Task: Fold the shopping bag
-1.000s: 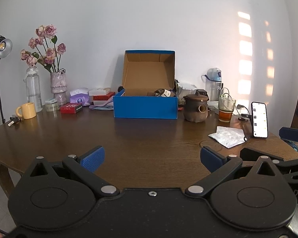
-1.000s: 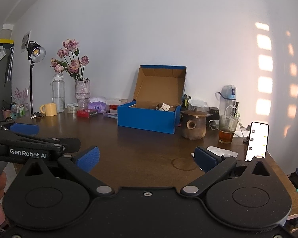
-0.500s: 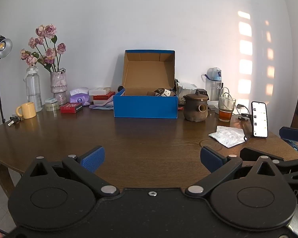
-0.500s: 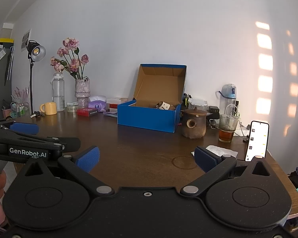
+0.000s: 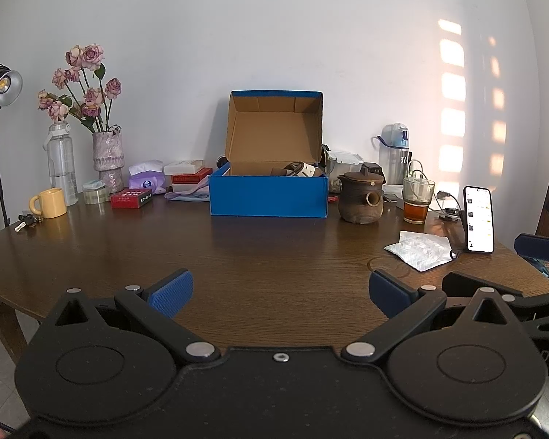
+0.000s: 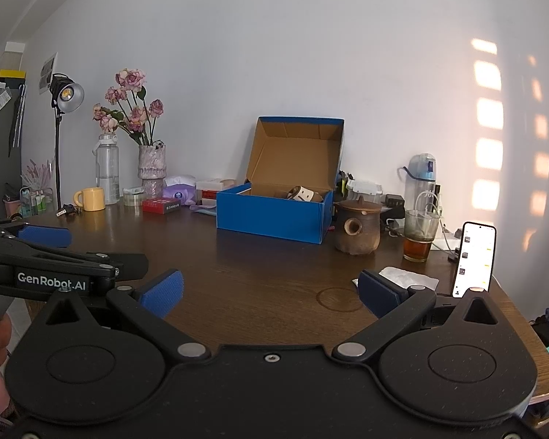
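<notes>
Nearest my cameras, both claws hang over the front edge of the round dark wooden desk (image 5: pixel 274 256). My left claw (image 5: pixel 280 289) has its blue-padded fingers spread wide with nothing between them, and my right claw (image 6: pixel 271 289) is spread the same way, also empty. They sit side by side: the left wrist view catches the right claw's finger at its right edge, and the right wrist view shows the left tool, marked GenRobot.AI, at its left edge.

The one relation I need, which way the shopping bag lies from the claws and how its long axis runs, I cannot give, because no bag I can identify shows in either view. The closest candidate is a flat crinkled white plastic packet (image 5: pixel 419 250) lying ahead and to the right, near the upright black smartphone (image 5: pixel 478 219); I judge my right claw is nearer to it, but I cannot tell whether it is a bag.

Further back stand a brown ceramic teapot (image 5: pixel 360 201) and a glass of amber tea (image 5: pixel 417 201), then the open blue cardboard box (image 5: pixel 269 199) at centre. Far left are a yellow mug (image 5: pixel 51 203) and a vase of dried pink roses (image 5: pixel 108 157), against the white wall.
</notes>
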The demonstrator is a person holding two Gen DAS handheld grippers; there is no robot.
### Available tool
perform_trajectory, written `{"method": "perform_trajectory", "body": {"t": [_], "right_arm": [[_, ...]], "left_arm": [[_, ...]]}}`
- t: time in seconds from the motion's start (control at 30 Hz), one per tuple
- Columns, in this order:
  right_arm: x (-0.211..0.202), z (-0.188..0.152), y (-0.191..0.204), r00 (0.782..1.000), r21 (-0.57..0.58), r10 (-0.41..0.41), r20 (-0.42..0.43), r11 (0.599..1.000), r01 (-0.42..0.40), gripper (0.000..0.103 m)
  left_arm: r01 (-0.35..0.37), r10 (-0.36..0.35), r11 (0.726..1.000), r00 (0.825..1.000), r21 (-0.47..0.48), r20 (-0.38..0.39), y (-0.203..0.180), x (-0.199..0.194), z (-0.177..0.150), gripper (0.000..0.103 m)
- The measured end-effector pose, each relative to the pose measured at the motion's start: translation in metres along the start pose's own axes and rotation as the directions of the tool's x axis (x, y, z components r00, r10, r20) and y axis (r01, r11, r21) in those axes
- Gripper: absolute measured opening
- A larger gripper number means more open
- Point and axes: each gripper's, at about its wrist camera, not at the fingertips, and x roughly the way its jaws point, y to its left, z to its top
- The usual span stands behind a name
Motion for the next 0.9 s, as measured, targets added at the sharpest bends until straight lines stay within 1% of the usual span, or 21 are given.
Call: {"method": "perform_trajectory", "body": {"t": [0.9], "right_arm": [[0.0037,-0.0051,-0.0015,1.0,-0.001,0.006,-0.019,1.0,-0.006,0.103]], "left_arm": [[0.002,-0.002,1.0,1.0,-0.001,-0.016,0.0022,0.0053,-0.0038,0.103]]}}
